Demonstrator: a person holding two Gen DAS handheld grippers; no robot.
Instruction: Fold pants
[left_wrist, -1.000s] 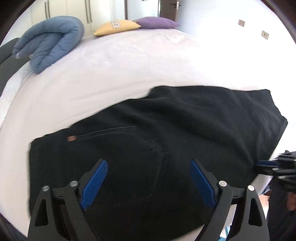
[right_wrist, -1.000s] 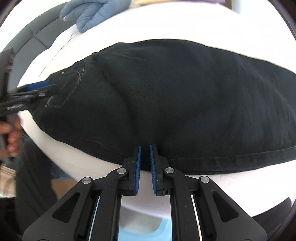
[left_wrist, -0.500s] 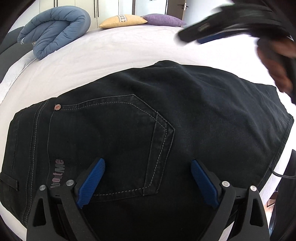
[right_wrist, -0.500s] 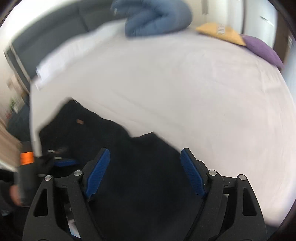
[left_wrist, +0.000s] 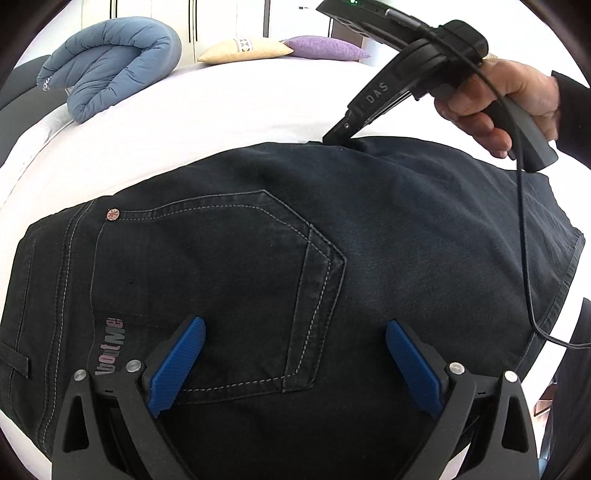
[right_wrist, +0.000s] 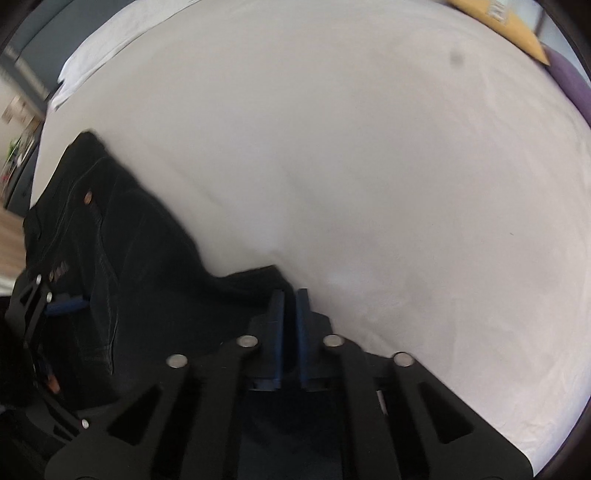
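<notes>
Folded black pants (left_wrist: 258, 266) lying along the near edge of the white bed (left_wrist: 229, 110), back pocket (left_wrist: 221, 291) up, with the left gripper (left_wrist: 293, 365) above the pocket, jaws spread wide and holding nothing, and the right gripper (right_wrist: 290, 317), jaws pressed together, pinching the far edge of the pants.

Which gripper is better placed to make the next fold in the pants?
The right gripper: its jaws look closed at the far edge of the pants, ready to pull. The left gripper hangs open above the back pocket, gripping nothing.
</notes>
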